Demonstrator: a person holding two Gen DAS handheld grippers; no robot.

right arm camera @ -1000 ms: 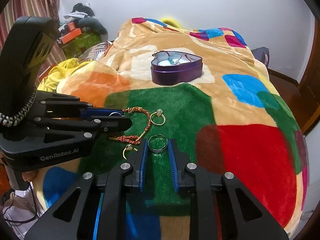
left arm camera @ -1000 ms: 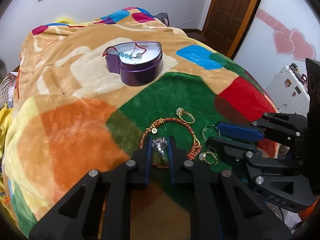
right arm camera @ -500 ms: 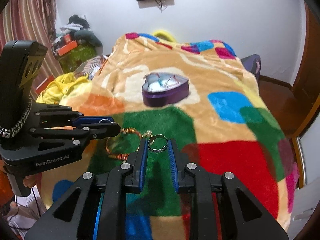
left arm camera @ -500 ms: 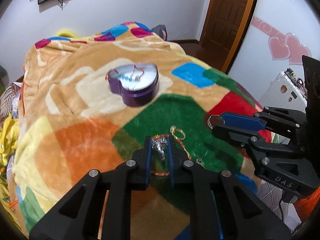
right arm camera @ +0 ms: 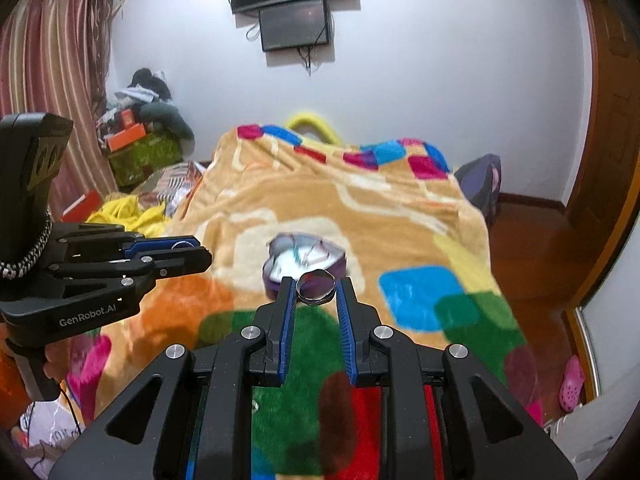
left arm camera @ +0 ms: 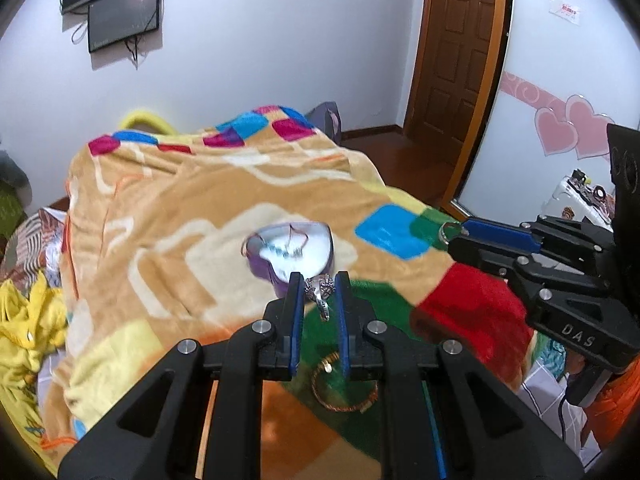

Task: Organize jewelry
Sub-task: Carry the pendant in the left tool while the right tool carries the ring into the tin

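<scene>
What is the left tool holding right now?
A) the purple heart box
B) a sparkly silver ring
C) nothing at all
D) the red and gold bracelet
B: in the left wrist view the left tool is shut on a sparkly silver ring, while the red and gold bracelet lies on the blanket below and the purple heart box sits farther off.

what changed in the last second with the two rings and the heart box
Both hand-held grippers rose off the blanket, each carrying its ring up: the left hand-held gripper the ornate silver ring, the right hand-held gripper the plain band. Both grips stayed closed. The purple heart box and red-gold bracelet stayed put.
</scene>
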